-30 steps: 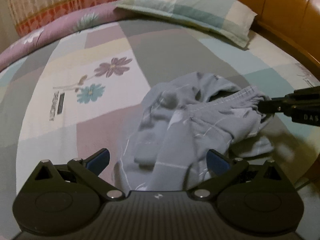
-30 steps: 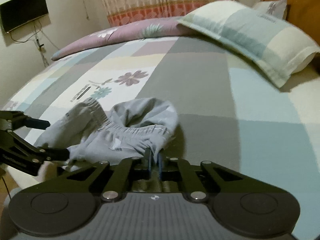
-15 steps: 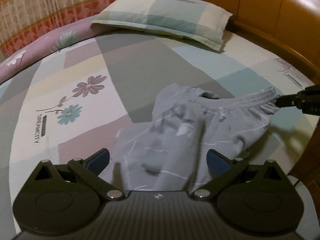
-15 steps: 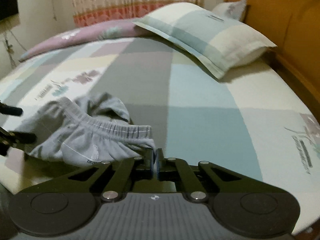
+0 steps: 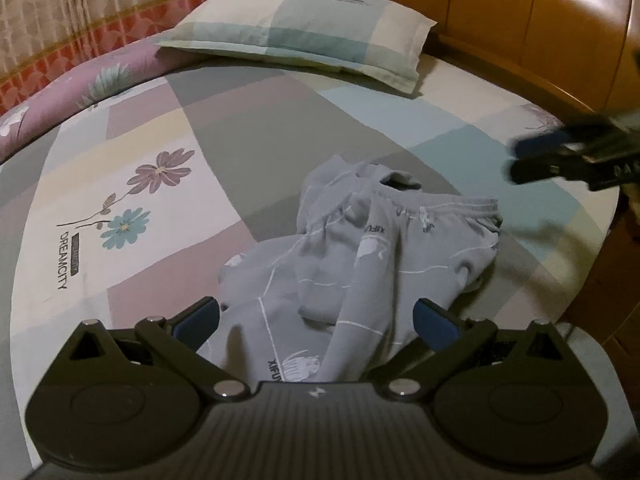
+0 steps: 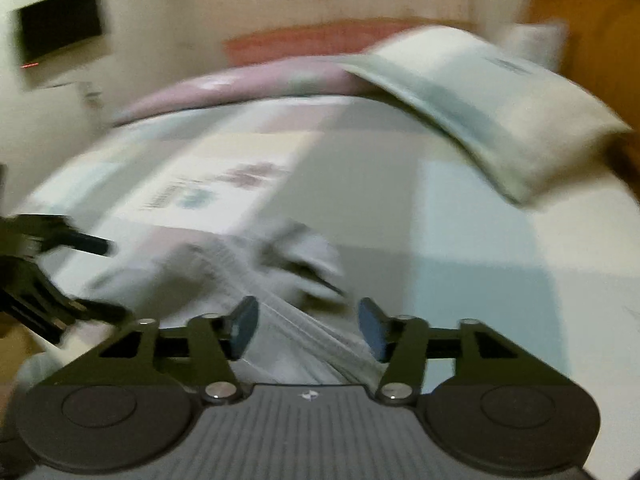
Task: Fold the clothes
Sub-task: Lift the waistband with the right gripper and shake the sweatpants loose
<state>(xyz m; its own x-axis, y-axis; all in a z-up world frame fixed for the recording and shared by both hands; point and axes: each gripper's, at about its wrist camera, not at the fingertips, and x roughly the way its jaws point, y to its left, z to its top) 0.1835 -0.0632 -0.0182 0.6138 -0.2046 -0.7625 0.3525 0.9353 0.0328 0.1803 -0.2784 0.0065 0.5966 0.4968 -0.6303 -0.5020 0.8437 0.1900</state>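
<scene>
Trousers point(image 5: 384, 256) lie on bed point(image 5: 248, 148), pillow point(image 5: 304, 28) behind.

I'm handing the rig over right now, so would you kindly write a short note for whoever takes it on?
Left gripper: open, holding nothing, low over the near end of the grey trousers.
Right gripper: jaws opening, pads off the cloth; the waistband lies between its fingers, unheld. In the left view it sits clear of the trousers, off to the right.
Trousers: a crumpled heap on the bed, near its front edge, waistband toward the pillow.
Done: no fold is visible.
Left: spread them flat, then fold.
</scene>
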